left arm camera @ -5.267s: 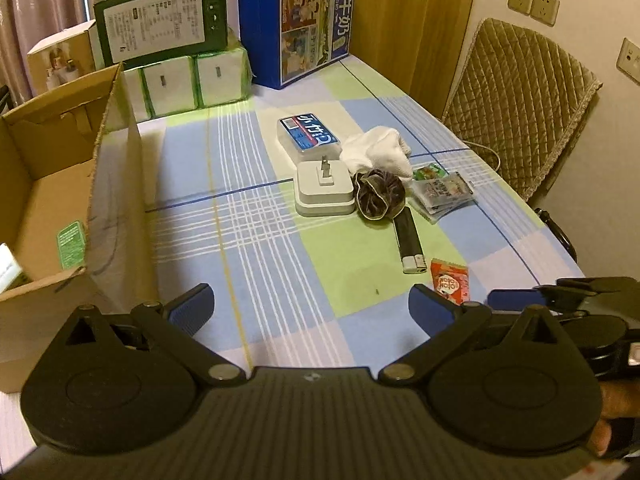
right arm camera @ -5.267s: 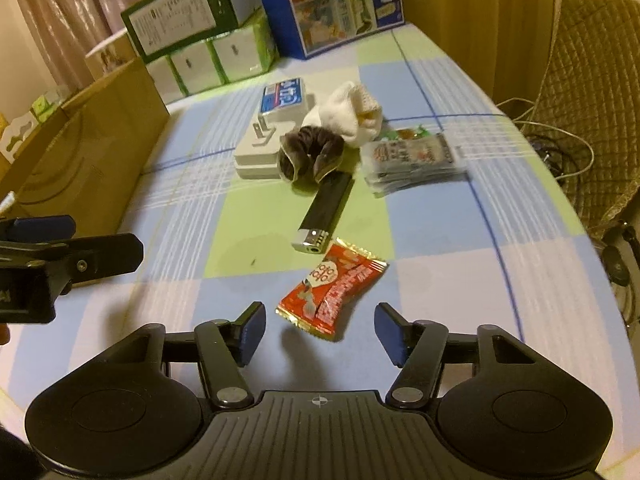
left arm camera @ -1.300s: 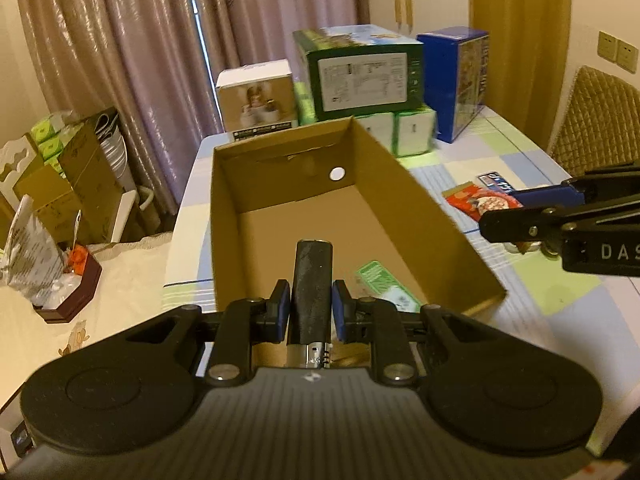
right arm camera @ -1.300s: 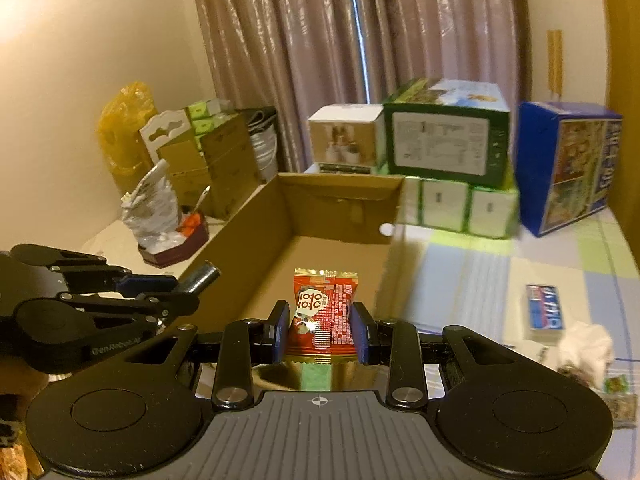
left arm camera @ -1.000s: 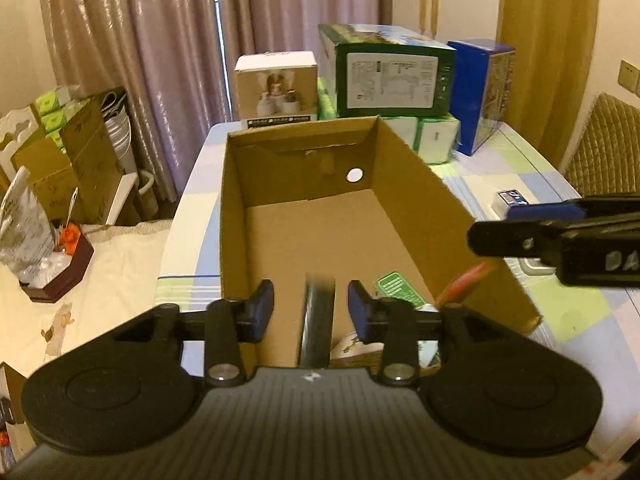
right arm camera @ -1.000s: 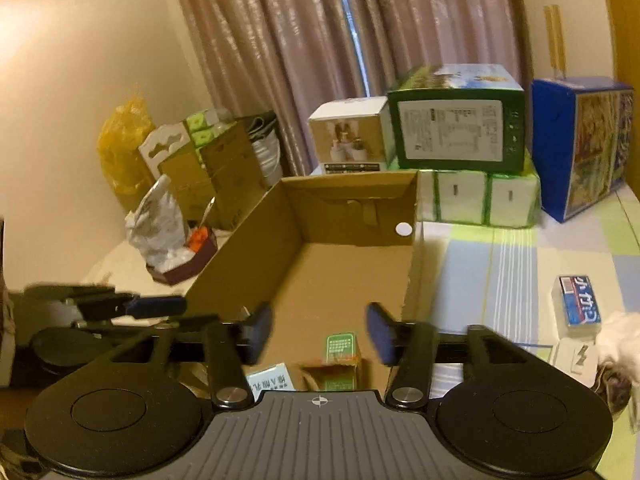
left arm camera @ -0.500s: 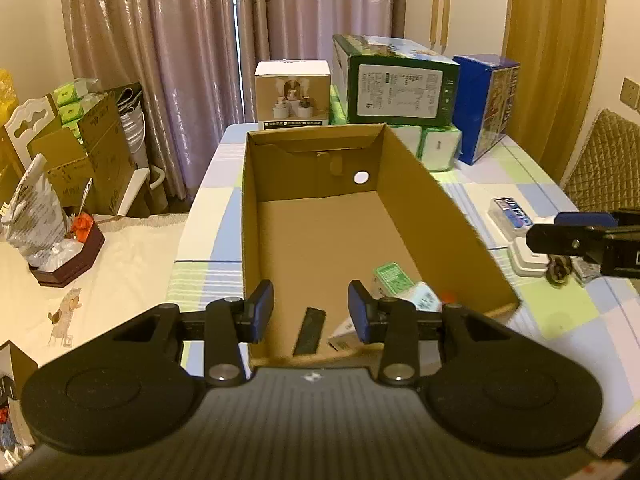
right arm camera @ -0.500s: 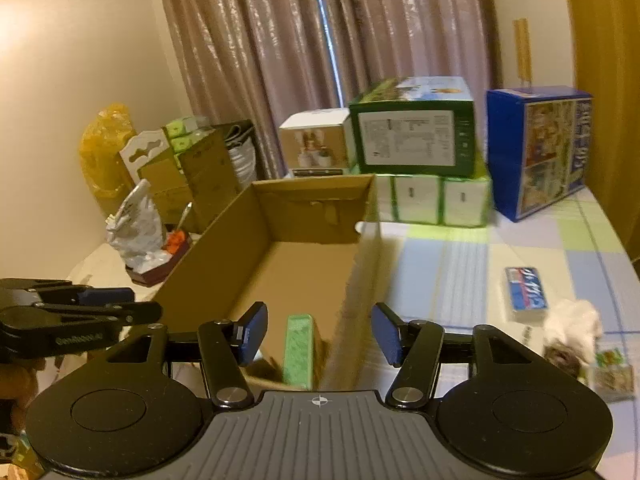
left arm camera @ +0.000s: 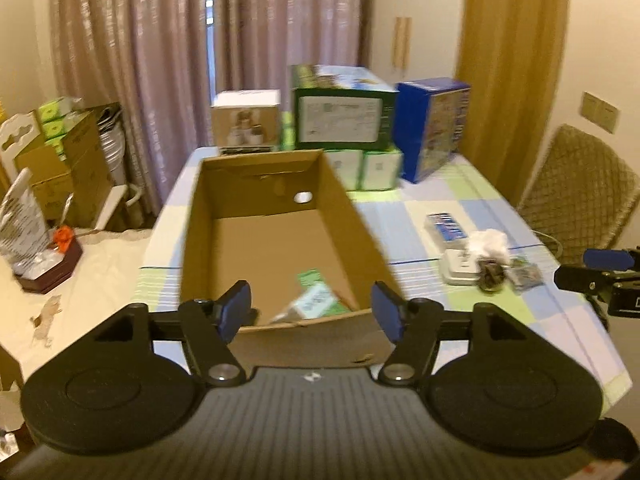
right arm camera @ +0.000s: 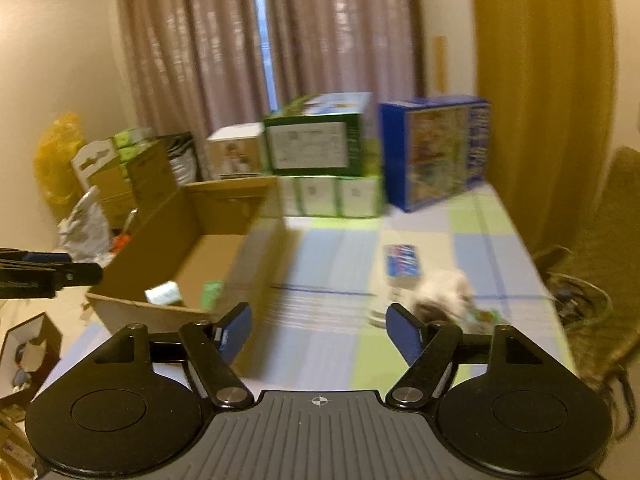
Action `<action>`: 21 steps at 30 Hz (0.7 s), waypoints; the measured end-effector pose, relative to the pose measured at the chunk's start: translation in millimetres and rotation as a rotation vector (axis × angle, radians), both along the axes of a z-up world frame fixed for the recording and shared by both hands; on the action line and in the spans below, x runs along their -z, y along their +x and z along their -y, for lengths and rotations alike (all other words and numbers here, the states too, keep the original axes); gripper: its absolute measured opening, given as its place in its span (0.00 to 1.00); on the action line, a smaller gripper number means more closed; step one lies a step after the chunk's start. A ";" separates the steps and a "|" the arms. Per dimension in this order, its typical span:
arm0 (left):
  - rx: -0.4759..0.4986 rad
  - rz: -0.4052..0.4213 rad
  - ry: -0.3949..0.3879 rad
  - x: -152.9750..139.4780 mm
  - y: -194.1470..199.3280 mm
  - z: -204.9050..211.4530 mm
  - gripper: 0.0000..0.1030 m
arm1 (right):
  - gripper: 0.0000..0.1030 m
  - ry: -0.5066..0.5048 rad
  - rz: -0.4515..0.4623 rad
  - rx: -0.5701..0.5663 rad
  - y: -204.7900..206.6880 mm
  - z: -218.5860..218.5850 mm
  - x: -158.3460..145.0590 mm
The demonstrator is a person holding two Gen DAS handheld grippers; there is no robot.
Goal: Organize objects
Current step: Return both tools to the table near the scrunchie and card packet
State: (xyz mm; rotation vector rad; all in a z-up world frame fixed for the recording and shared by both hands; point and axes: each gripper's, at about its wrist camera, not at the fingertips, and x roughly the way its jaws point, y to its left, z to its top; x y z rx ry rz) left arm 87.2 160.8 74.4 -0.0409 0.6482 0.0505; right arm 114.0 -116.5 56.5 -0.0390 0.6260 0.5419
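The bench point(left arm camera: 460, 200) carries an open cardboard box point(left arm camera: 352, 224) holding green-and-white packets point(left arm camera: 316, 300). Right of the box lie a blue pack point(left arm camera: 446, 226), white cloth point(left arm camera: 490, 242) and a dark scrunchie point(left arm camera: 492, 274). Left claw point(left arm camera: 312, 314) and right claw point(right arm camera: 316, 334) are both released, empty.

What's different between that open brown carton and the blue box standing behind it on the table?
The brown carton is plain cardboard, open at the top, with small packets lying inside; the blue box is closed and covered in colourful print. The brown carton lies long and low near the table's left edge; the blue box stands tall at the far end, beside the stacked green boxes. Both rest on the checked tablecloth.
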 end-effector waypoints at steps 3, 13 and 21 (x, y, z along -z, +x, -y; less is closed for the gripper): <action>0.045 0.015 -0.002 -5.9 -1.9 25.5 0.72 | 0.76 -0.007 0.001 0.061 -6.5 30.8 -0.2; 0.172 0.024 -0.012 -1.1 11.4 106.8 0.97 | 0.92 0.002 -0.007 0.194 -9.5 106.0 0.6; 0.230 -0.016 -0.009 21.6 38.7 151.3 0.99 | 0.98 -0.029 -0.027 0.228 7.8 139.3 19.4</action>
